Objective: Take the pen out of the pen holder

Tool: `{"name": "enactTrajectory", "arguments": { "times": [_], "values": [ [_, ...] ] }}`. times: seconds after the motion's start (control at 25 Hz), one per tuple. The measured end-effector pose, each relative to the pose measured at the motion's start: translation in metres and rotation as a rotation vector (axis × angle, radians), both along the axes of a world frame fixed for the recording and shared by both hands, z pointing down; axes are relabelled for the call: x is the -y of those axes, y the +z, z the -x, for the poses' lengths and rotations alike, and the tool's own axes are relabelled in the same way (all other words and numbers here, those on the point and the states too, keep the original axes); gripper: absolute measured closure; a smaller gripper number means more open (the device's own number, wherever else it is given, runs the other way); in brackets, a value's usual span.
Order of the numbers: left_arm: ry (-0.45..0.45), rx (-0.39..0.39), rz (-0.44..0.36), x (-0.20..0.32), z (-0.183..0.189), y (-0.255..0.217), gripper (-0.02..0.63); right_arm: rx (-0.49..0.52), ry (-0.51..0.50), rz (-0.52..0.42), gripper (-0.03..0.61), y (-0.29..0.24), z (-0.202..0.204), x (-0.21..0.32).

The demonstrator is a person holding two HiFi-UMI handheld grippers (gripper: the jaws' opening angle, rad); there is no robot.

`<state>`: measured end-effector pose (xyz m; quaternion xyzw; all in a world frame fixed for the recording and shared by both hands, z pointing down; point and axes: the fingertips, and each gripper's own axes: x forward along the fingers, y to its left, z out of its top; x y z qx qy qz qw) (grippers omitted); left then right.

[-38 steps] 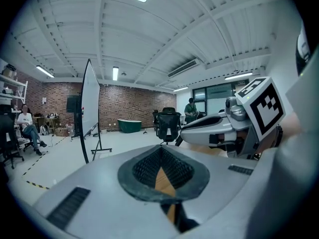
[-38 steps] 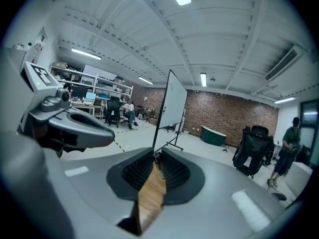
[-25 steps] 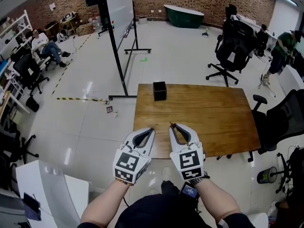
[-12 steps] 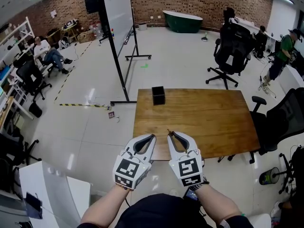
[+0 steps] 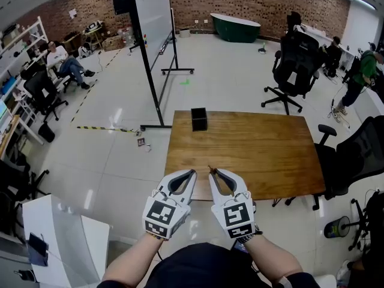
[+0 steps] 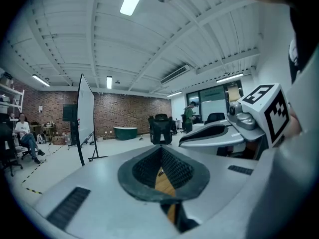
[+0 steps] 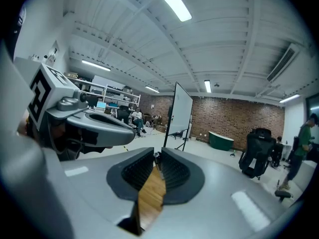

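The black square pen holder [image 5: 198,119] stands at the far left of the wooden table [image 5: 264,149]; I see no pen sticking out of it. My right gripper [image 5: 212,171] hovers over the table's near edge, shut on a thin dark pen [image 5: 209,168] whose end pokes out past the tips. In the right gripper view the pen [image 7: 156,156] shows as a sliver between the closed tips. Beside it on the left, my left gripper [image 5: 192,173] has its tips together with nothing in them; in its own view the left gripper [image 6: 160,149] looks the same.
A whiteboard on a wheeled stand [image 5: 153,35] is beyond the table's left corner. Black office chairs [image 5: 295,65] stand behind and to the right [image 5: 357,152]. People sit and stand at the room's edges. A white cabinet [image 5: 66,239] is at my lower left.
Both grippers have drawn back a little toward the table's near edge, away from the pen holder, with the pen still in the right one.
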<state>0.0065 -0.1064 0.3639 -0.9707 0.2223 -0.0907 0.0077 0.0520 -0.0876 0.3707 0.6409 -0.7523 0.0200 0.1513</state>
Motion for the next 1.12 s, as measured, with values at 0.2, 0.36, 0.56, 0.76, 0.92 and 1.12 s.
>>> {"name": "enactTrajectory", "arguments": {
  "times": [0.2, 0.36, 0.56, 0.76, 0.92, 1.12],
  "values": [
    [-0.002, -0.008, 0.001, -0.007, -0.004, -0.001, 0.609, -0.003, -0.010, -0.006, 0.534, -0.001, 0.000, -0.009],
    [-0.005, -0.013, 0.001, -0.010, -0.008, -0.002, 0.609, -0.005, -0.027, -0.009, 0.534, -0.001, -0.001, -0.013],
    [-0.011, -0.012, 0.003, -0.012, -0.008, -0.001, 0.609, -0.008, -0.040, -0.013, 0.534, -0.002, 0.000, -0.015],
    [-0.022, -0.011, 0.003, -0.013, -0.007, -0.002, 0.609, -0.011, -0.050, -0.015, 0.534, -0.004, 0.000, -0.016],
    [-0.030, -0.011, 0.003, -0.014, -0.004, 0.000, 0.609, -0.009, -0.056, -0.018, 0.534, -0.003, 0.002, -0.016],
    [-0.032, -0.009, 0.003, -0.014, -0.002, 0.000, 0.609, -0.009, -0.057, -0.018, 0.534, -0.003, 0.003, -0.016]
  ]
}}
